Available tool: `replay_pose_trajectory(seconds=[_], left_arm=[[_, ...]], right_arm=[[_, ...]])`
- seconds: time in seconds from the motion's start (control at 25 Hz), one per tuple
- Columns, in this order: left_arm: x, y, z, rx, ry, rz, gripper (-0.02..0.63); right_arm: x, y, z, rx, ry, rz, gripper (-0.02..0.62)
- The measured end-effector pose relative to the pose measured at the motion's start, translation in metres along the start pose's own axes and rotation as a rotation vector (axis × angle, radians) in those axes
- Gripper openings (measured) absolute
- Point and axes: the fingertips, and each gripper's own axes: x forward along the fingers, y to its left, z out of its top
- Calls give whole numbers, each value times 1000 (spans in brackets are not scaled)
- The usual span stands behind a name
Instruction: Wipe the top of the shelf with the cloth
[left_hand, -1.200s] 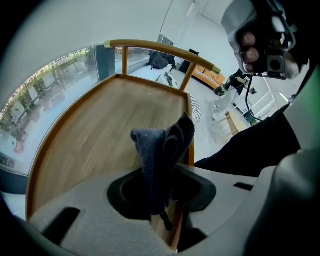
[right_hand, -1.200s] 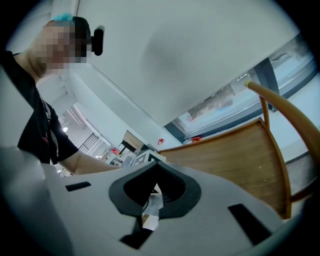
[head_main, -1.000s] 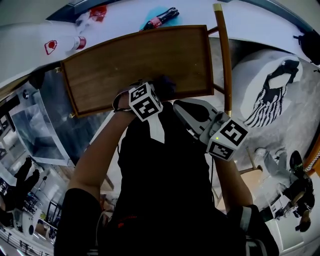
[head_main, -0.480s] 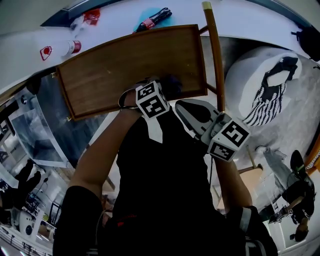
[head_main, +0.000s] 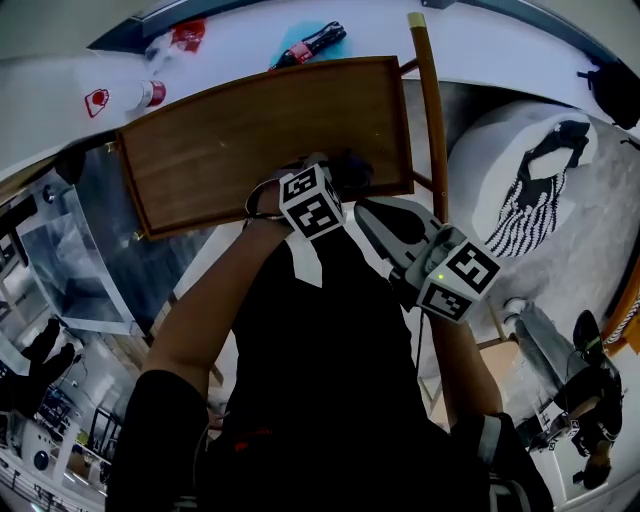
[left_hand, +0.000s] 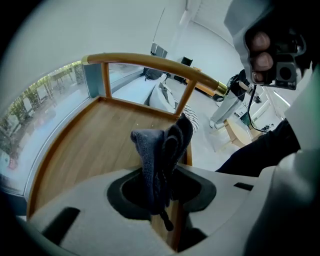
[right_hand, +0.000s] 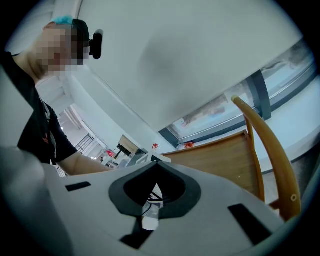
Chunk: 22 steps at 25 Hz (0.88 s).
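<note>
Two grippers are logged. In the left gripper view, the left gripper (left_hand: 161, 176) is clenched on the cloth (left_hand: 161, 142), a dark bundle at frame centre. It is pinched at its lower end, and the rest is bunched and stands free above the shelf top (left_hand: 95, 145), near the curved wooden rail (left_hand: 150, 62). Contact between cloth and wood cannot be confirmed. The right gripper (right_hand: 154, 169) is closed on nothing and is held at the centre right of the head view, off the shelf.

Handling (judged): the cloth is taken to be light, soft and limp, with a knit texture. It is expected to fold and drag under pressure. A hold on the gathered end is judged adequate.

Labels: a red band is noted on a dark bottle (head_main: 312, 40) at top centre of the head view, and a red emblem (head_main: 97, 100) on a white object at upper left. No writing can be read.
</note>
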Motion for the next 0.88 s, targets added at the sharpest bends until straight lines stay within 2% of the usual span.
replay_pose_trajectory(seconds=[0.48,0.76,0.88], left_arm=[[-124,13,-10,-169,-240,130,129],[-201,2,-40,-268,-376,223,129],[-233,-9,-58,-285,-425,266,129]], right_arm=[[35,69,37,-121,-9,53,5],[51,128,50,-175,-49,87,5],[58,156,52,-192,-64,105,5]])
